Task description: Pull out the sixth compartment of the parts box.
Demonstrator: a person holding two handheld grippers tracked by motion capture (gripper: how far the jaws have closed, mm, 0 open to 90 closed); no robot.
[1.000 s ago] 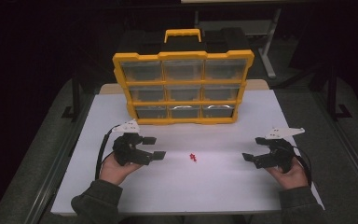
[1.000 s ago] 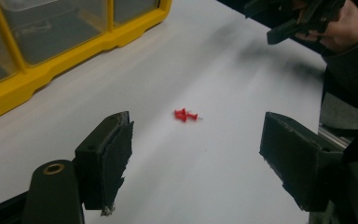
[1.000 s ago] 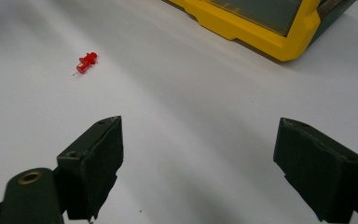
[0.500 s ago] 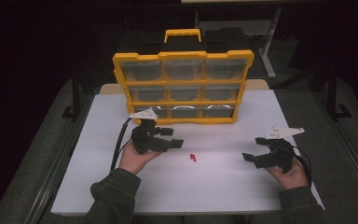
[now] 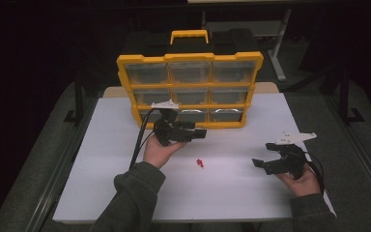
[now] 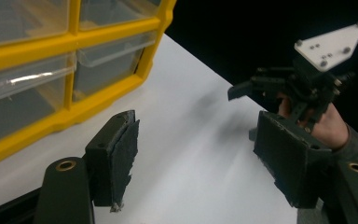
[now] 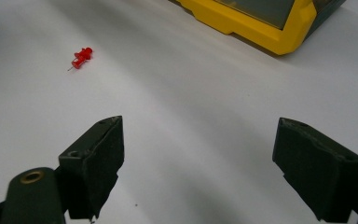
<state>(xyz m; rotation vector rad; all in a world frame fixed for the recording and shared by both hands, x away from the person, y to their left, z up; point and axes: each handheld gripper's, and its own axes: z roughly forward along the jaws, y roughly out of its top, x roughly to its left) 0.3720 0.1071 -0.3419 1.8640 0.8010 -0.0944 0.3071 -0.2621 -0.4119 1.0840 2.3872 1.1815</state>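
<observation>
A yellow drawer organiser (image 5: 191, 89) stands upright at the back of the white table top (image 5: 111, 145); its clear drawers are all pushed in. My left gripper (image 5: 199, 133) hovers just in front of its bottom row, pointing right. Its jaws have just been closing a little, but they are still open with nothing between them (image 6: 200, 158). A small red push pin (image 5: 200, 163) lies on the table below that gripper. My right gripper (image 5: 263, 154) rests at the right, open and empty, facing the pin (image 7: 80, 57) from some distance. The organiser's lower corner (image 7: 261, 28) lies ahead of it.
The table top's edges drop to dark floor on both sides, with a metal rail (image 5: 60, 174) along the left. The right gripper (image 6: 284, 88) and its grey plate appear across the table in the left gripper view. Bare white surface spreads between the two hands.
The left hand has moved forward and to the right, from the table's left part up to the organiser's bottom row. The right hand has stayed put.
</observation>
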